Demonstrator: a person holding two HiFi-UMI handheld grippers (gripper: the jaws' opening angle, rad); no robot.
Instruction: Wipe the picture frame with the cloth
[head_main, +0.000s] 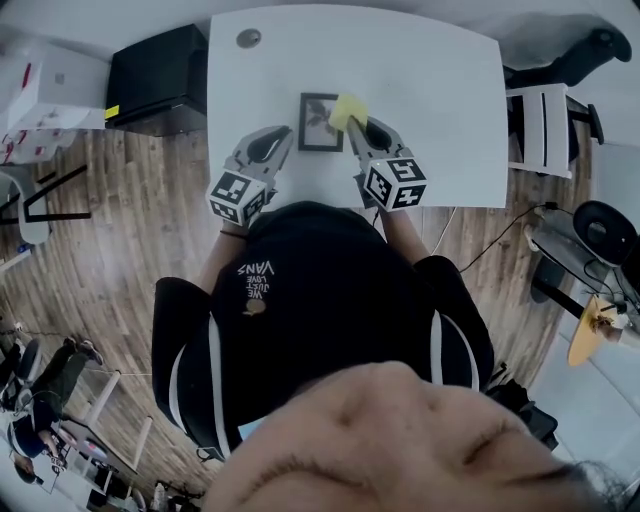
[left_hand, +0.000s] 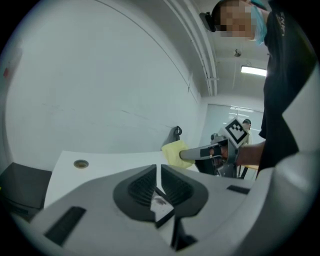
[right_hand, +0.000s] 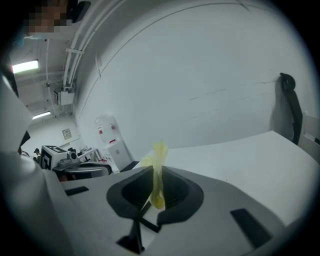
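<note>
The picture frame (head_main: 318, 122) lies by the middle of the surface's (head_main: 430, 100) front edge. The cloth (head_main: 347, 110), pinched in the right gripper (head_main: 358, 128), covers its far right corner. The left gripper (head_main: 283, 140) appears to nip its left edge. Flat, light strokes should keep it from sliding.

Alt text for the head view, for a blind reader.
From above, a person in a black top at a white table holds a yellow cloth, clamped in the right gripper, against a small dark picture frame. The left gripper grips the frame's left edge.
</note>
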